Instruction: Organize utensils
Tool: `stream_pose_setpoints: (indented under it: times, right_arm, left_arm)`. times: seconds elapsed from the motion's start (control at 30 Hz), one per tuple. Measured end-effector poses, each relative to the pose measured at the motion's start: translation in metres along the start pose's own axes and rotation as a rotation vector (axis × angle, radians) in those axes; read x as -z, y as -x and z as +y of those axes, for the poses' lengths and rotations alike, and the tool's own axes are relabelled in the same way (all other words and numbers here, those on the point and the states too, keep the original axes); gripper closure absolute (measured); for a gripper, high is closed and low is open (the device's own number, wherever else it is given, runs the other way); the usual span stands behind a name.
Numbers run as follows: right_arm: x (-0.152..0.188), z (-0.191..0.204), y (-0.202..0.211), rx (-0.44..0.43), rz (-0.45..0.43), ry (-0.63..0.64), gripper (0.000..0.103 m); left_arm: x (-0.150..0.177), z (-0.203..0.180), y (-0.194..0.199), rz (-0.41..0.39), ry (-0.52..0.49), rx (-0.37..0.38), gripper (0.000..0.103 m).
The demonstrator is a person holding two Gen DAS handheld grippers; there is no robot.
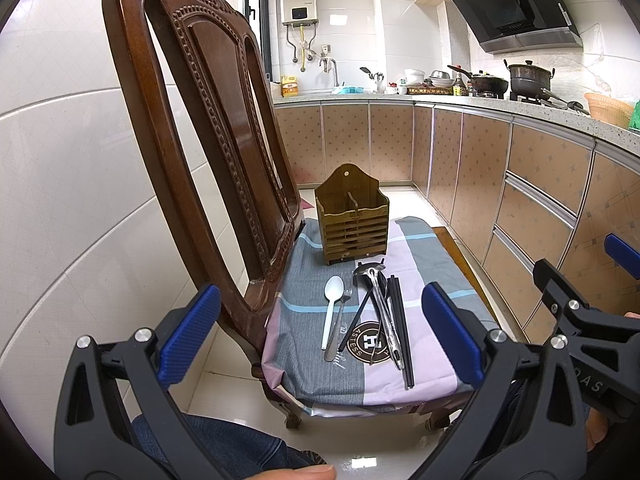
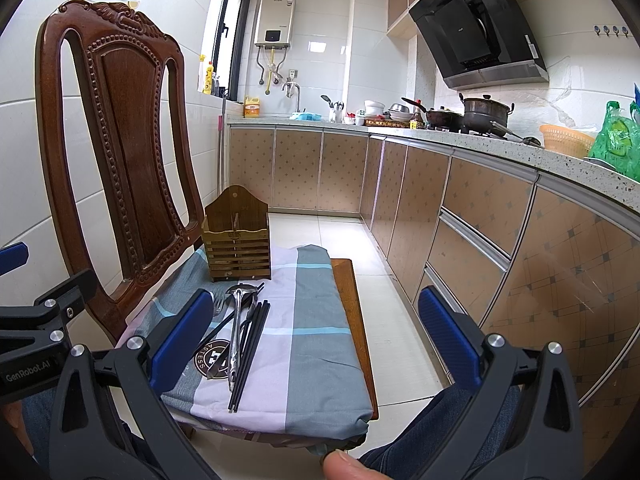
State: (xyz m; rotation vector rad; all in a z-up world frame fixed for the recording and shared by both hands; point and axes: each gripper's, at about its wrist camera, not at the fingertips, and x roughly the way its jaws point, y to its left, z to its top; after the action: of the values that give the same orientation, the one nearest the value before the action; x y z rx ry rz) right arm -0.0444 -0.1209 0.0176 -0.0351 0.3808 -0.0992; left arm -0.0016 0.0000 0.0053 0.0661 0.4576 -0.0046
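A wooden slatted utensil holder [image 1: 352, 222] [image 2: 237, 240] stands empty at the back of a cloth-covered chair seat [image 1: 420, 360]. In front of it lie a white plastic spoon [image 1: 331, 304], a metal fork [image 1: 340, 320], a metal ladle [image 1: 380, 308] [image 2: 239, 320] and black chopsticks [image 1: 400, 332] [image 2: 250, 344]. My left gripper [image 1: 320, 336] is open and empty, held above the near edge of the seat. My right gripper [image 2: 316, 340] is open and empty, to the right of the utensils; it also shows in the left wrist view [image 1: 580, 300].
The carved wooden chair back [image 1: 208, 120] [image 2: 120, 140] rises on the left of the seat. Kitchen cabinets [image 2: 480, 220] and a counter with pots [image 2: 484, 112] run along the right. Tiled floor [image 2: 320, 232] lies beyond. The person's jeans-clad legs [image 2: 420, 432] are below.
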Motion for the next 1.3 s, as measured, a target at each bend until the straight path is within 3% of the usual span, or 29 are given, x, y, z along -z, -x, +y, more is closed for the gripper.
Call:
stream_pose_setpoints:
  times: [0.83,1.0,1.1,1.23,1.3]
  right_arm:
    - [0.001,0.005,-0.003,-0.008,0.013,0.004,0.003]
    - [-0.002,0.001,-0.022,0.058,0.027,0.040,0.003]
    - [-0.002,-0.009,-0.048,0.049,0.084,0.047,0.003]
    - [0.010,-0.022,-0.099,0.028,0.237,0.010,0.003]
    - [0.020,-0.024,-0.126,0.006,0.310,-0.006,0.012]
  left_arm:
    - [0.005,0.010,-0.005,0.018,0.004,-0.008,0.004]
    - [0.007,0.015,-0.026,0.051,0.014,-0.030,0.004]
    - [0.011,0.019,-0.045,0.084,0.029,-0.046,0.004]
    - [0.017,0.019,-0.085,0.155,0.026,-0.038,0.004]
    - [0.019,0.016,-0.105,0.190,0.009,-0.020,0.004]
